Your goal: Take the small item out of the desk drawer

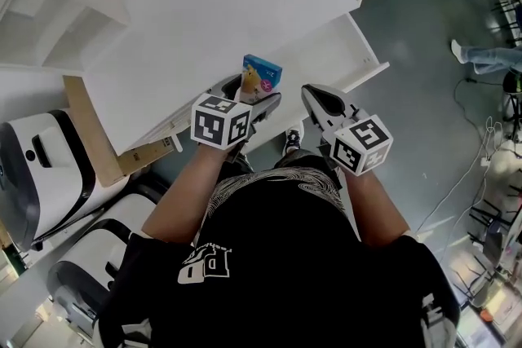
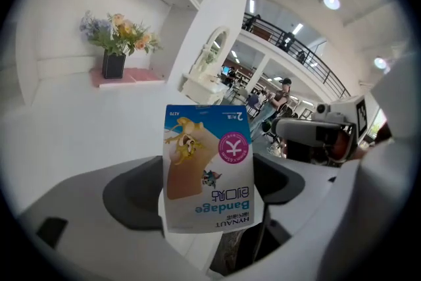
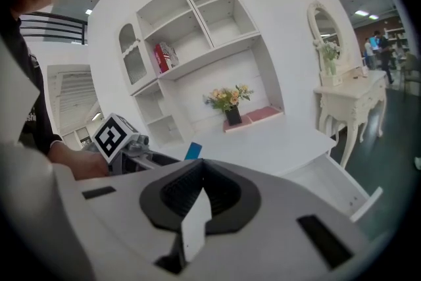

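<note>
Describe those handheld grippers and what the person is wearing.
The left gripper and right gripper are pale grey plastic with dark jaw linings. Each carries a white cube printed with black square markers. The person wears a black short-sleeved shirt with white print.

Floor: smooth grey-green surface [image 1: 424, 37]. A white flat-topped desk [image 1: 228, 20] stands against a white wall. Above it is a white shelf unit of open cubbies [image 3: 191, 23], with red books [image 3: 163, 57] upright in one. A dark square vase of mixed flowers [image 3: 230, 108] stands on a pink slab [image 3: 263, 114] at the desk's back edge. Off to one side is a white dressing table with curved legs [image 3: 348, 99], topped by an oval mirror [image 3: 323, 26]. Plain wooden boards [image 1: 88, 130] sit at the desk's near corner. Beside them are glossy white rounded shells with black trim [image 1: 37, 175], kind unclear. Round ceiling lamps [image 2: 331, 2] are lit. Beyond is an upper gallery with a dark railing [image 2: 289, 43].
</note>
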The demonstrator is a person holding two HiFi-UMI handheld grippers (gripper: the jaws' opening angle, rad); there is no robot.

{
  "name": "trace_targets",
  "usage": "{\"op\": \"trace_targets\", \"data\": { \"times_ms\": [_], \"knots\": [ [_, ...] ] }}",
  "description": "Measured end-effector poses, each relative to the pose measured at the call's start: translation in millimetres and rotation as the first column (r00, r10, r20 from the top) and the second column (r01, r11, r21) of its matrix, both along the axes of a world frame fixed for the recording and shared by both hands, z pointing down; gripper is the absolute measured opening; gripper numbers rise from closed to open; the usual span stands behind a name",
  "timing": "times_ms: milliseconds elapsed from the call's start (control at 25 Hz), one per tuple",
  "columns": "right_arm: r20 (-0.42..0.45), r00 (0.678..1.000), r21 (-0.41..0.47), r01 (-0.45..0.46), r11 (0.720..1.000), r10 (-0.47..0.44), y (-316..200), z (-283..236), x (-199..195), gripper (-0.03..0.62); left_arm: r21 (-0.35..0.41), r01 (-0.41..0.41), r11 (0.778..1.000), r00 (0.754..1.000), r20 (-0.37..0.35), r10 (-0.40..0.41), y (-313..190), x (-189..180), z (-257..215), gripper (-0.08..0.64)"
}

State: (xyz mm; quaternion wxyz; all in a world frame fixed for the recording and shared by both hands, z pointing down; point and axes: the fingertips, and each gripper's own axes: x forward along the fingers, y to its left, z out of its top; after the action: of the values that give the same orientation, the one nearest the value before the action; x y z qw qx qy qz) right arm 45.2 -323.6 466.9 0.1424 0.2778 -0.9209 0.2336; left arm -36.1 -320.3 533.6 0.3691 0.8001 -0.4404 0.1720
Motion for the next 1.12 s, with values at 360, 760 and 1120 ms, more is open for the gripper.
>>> {"op": "trace_targets", "data": {
  "times_ms": [360,760,1120],
  "knots": [
    [0.08,0.996,0.088,-0.047,0.995,0.04,27.3,-53.7,-29.0,0.009,0.141,0.034,0.989,0.987,-0.159,-0.011,19.2,-28.6,-67.4,0.419],
    [0.105,0.993,0.136,-0.072,0.988,0.058,56.6,-79.4,-63.7,0.009,0.264,0.046,0.963,0.966,-0.257,0.024,46.0,-61.8,-125.2,0.42],
    [0.104,0.993,0.173,-0.076,0.982,0.058,93.9,-95.3,-97.1,0.009,0.306,0.071,0.95,0.953,-0.302,0.026,87.4,-96.8,-151.1,0.419]
  ]
}}
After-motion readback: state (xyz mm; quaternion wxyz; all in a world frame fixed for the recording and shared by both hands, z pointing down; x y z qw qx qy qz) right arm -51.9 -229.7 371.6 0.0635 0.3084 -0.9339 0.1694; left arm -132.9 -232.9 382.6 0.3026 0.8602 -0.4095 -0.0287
